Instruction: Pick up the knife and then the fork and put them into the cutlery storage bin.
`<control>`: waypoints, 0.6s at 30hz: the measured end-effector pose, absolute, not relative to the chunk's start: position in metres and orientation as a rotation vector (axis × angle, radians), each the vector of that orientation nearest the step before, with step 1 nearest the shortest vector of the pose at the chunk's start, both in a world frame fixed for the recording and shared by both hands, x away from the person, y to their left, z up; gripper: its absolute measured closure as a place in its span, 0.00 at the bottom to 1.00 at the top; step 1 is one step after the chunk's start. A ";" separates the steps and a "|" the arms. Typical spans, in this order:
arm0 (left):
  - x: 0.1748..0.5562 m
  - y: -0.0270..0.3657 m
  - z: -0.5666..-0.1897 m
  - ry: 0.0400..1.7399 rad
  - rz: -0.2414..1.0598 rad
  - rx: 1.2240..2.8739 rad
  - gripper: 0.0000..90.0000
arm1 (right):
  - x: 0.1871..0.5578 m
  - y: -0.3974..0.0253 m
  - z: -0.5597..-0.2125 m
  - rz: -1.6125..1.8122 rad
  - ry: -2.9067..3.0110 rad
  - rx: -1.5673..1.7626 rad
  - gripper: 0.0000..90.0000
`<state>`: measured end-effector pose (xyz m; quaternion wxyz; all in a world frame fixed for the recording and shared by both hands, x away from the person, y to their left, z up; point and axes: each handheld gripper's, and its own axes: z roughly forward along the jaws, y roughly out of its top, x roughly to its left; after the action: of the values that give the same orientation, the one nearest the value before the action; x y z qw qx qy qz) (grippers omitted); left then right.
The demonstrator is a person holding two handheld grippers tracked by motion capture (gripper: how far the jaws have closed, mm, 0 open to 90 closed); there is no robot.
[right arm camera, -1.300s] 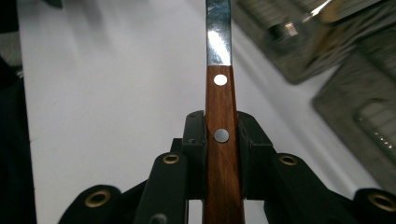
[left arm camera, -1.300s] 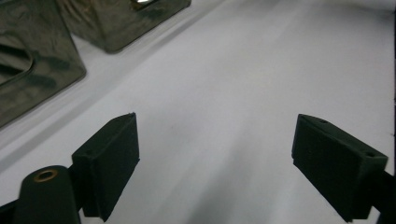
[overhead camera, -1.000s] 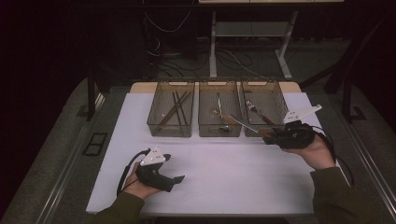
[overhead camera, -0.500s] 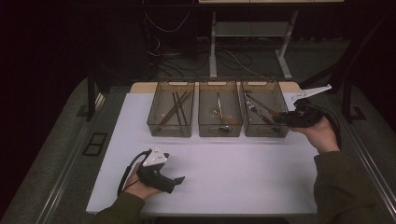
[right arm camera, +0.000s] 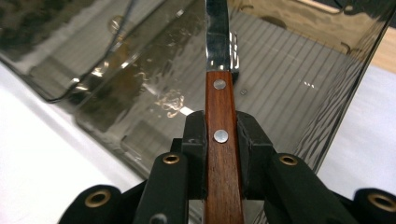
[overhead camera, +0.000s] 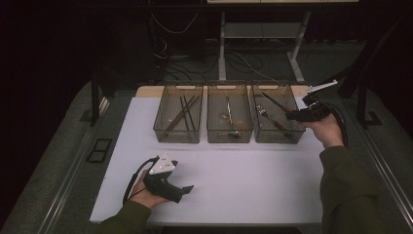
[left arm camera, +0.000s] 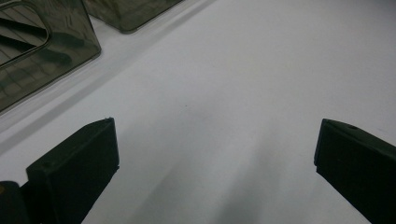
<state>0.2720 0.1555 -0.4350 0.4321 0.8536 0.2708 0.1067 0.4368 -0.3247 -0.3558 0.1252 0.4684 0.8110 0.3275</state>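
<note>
The left gripper (overhead camera: 187, 187) rested at seven o'clock on the white table (overhead camera: 253, 195), jaws spread, apparently idle. At two o'clock, the right gripper (right arm camera: 219, 135) pinched a knife (right arm camera: 219, 140) by its wooden handle, blade slanting over the rightmost bin (overhead camera: 287, 138), seemingly for sorting there.

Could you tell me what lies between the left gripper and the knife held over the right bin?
In the high view, bare white table top separates the left gripper from the knife; the middle bin stands beside that line.
</note>
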 end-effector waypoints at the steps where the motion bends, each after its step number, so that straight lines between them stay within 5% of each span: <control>1: 0.272 0.155 -0.435 0.675 0.263 2.127 0.00 | 0.439 -0.324 -0.358 0.940 2.365 1.371 0.84; 18: 0.272 0.153 -0.437 0.657 0.252 2.137 0.00 | 0.466 -0.311 -0.384 0.764 2.338 1.544 0.84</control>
<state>0.2719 0.1528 -0.4365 0.4311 0.8571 0.2634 0.1011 0.4663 -0.3109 -0.3842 0.1184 0.5280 0.7994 0.2612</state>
